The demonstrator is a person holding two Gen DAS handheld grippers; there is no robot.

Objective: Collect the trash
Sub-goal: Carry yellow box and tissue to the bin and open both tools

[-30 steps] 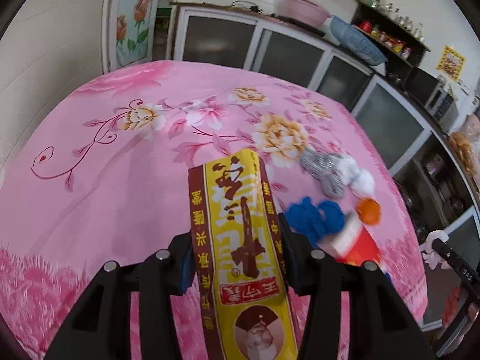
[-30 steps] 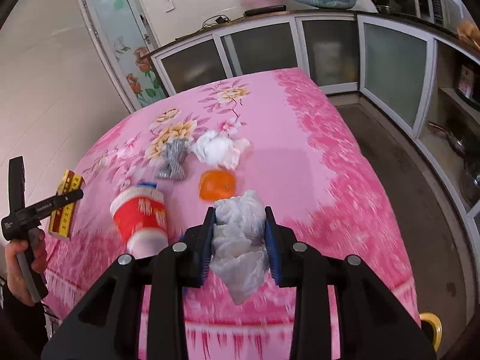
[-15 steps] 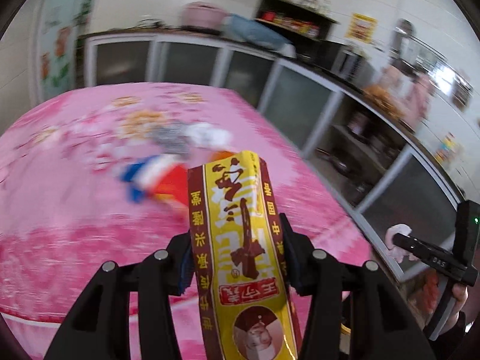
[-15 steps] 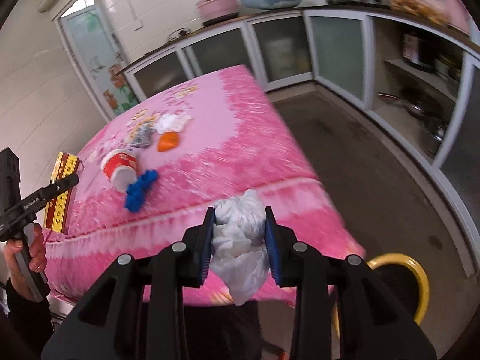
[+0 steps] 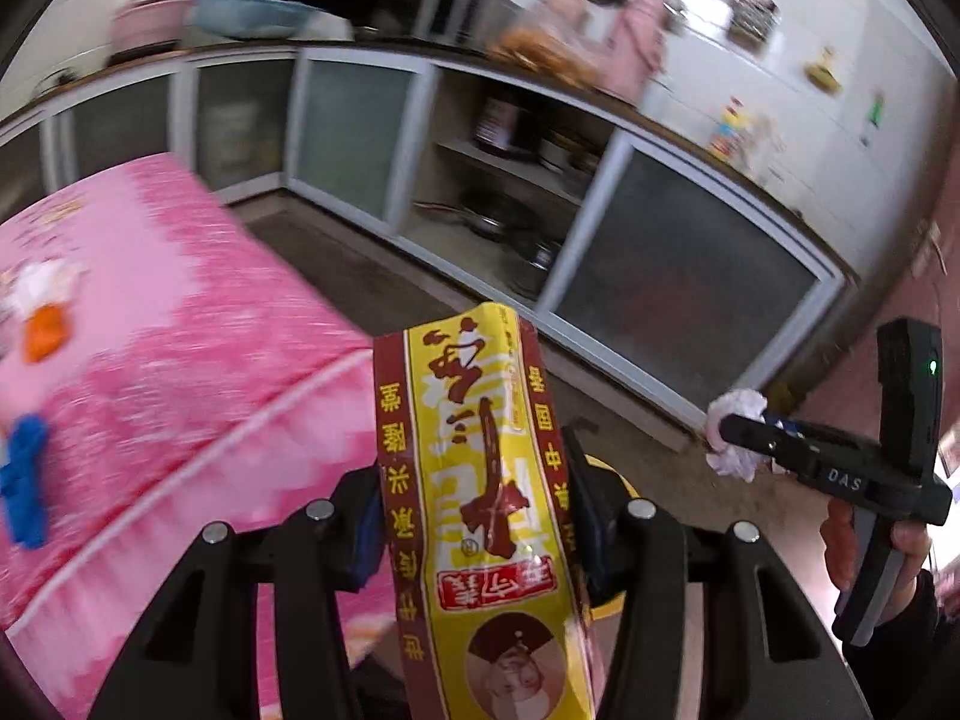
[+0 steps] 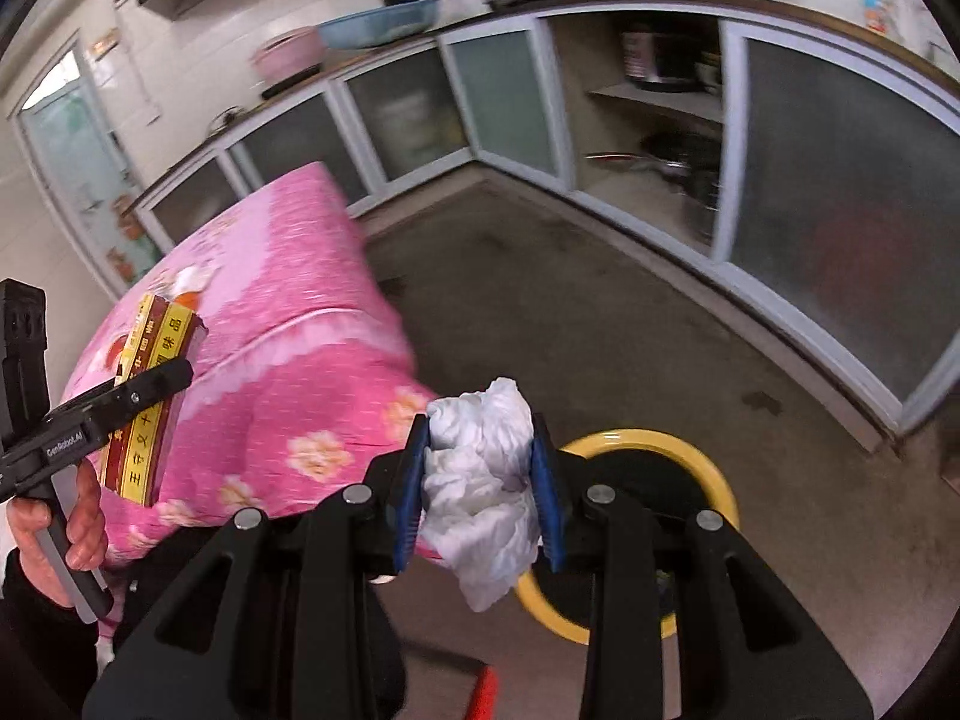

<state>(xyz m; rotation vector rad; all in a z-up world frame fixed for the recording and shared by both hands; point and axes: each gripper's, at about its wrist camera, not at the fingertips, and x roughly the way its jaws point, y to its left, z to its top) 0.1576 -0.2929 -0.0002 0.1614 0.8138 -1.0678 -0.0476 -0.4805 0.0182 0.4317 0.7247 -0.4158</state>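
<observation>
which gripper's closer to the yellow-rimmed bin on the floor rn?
Right. The right gripper, shut on the white tissue wad, sits at the yellow-rimmed bin. The left gripper, clamping the yellow packet, is beside the pink table, further off.

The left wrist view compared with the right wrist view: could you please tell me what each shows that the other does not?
Only the left wrist view shows the orange scrap and blue scrap left on the table. Only the right wrist view clearly shows the yellow-rimmed bin on the floor. Both show the pink tablecloth, the yellow wrapper in the left gripper and the white tissue in the right gripper.
</observation>
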